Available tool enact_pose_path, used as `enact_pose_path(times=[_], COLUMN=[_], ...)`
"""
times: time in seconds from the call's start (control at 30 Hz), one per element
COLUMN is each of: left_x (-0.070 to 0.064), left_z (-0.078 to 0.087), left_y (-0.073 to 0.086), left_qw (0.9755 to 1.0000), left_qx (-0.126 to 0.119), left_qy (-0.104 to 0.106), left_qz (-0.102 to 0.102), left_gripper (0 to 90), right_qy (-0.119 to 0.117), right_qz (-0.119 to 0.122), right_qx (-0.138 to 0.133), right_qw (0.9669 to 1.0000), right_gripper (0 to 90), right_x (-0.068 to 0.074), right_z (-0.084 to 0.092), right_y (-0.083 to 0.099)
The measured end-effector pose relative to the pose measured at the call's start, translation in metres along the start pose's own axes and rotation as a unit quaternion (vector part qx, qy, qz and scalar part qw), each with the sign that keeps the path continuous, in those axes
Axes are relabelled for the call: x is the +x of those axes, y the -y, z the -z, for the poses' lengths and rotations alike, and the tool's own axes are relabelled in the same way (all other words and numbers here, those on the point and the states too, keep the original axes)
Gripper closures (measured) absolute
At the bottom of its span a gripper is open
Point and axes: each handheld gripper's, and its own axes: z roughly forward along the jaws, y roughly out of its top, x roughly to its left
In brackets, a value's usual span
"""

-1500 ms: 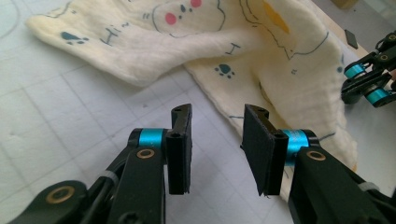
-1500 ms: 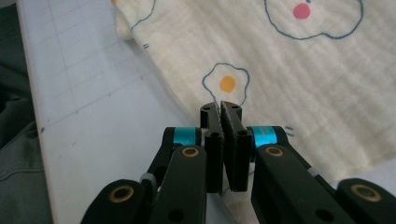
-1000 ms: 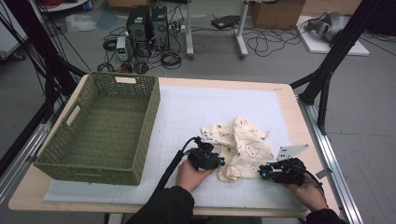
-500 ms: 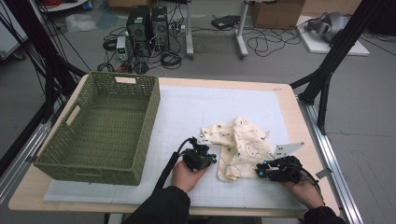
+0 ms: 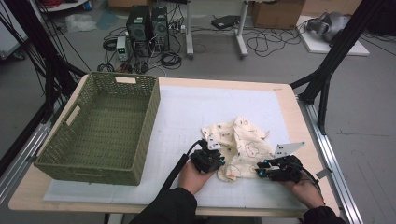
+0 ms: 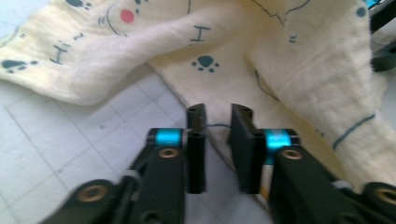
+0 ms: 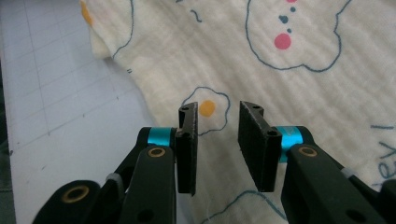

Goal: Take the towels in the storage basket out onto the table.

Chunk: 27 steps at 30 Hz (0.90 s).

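A cream cloth (image 5: 238, 142) printed with paw marks, clouds and fried eggs lies crumpled on the white gridded mat (image 5: 196, 107). My left gripper (image 5: 218, 161) sits at the cloth's near-left edge. In the left gripper view its jaws (image 6: 217, 114) have just been opening; a narrow gap shows, with the cloth's (image 6: 289, 56) hem lying between the pads, not pinched. My right gripper (image 5: 259, 169) rests at the cloth's near-right edge and points left. Its jaws (image 7: 218, 112) have also just been opening and stand apart over the cloth (image 7: 280, 84), above an egg print.
A green woven basket (image 5: 149, 126) stands on the table's left half, a short way left of my left hand. The table's near edge runs just under both forearms. Black frame struts rise at the left and right sides.
The left hand has shifted slightly at the cloth's near-left edge. The right hand has kept its place. The cloth lies much as before.
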Motion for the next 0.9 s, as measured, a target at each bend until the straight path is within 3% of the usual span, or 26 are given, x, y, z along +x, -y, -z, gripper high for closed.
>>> enact_pose_path(times=[0.03,0.1,0.17,0.33,0.67,0.9], left_x=[0.000,-0.002,0.000,0.007,0.023,0.027], left_z=[-0.001,0.000,0.000,0.009,0.046,0.066], left_y=[0.000,0.000,0.000,0.001,0.011,0.020], left_qw=[1.0000,1.0000,1.0000,0.9998,0.9983,0.9968], left_qx=[-0.002,-0.002,-0.002,0.001,0.001,0.001], left_qy=[0.002,-0.003,-0.002,-0.018,-0.057,-0.080], left_qz=[0.001,-0.008,0.007,0.009,0.008,0.008], left_gripper=[87.7,88.5,88.7,88.9,88.9,88.9], right_qy=[0.000,0.001,0.005,0.003,-0.009,-0.032], right_qz=[0.001,0.001,0.002,0.005,0.015,0.027], right_qx=[0.001,0.001,0.001,0.001,0.004,0.010], right_qw=[1.0000,1.0000,1.0000,1.0000,0.9998,0.9991], right_gripper=[68.0,68.1,68.5,69.1,70.6,86.6], right_x=[0.000,0.000,0.000,0.000,0.007,0.014], right_z=[0.000,0.000,0.000,-0.001,-0.009,-0.015], right_y=[0.000,0.000,0.000,-0.001,-0.008,-0.014])
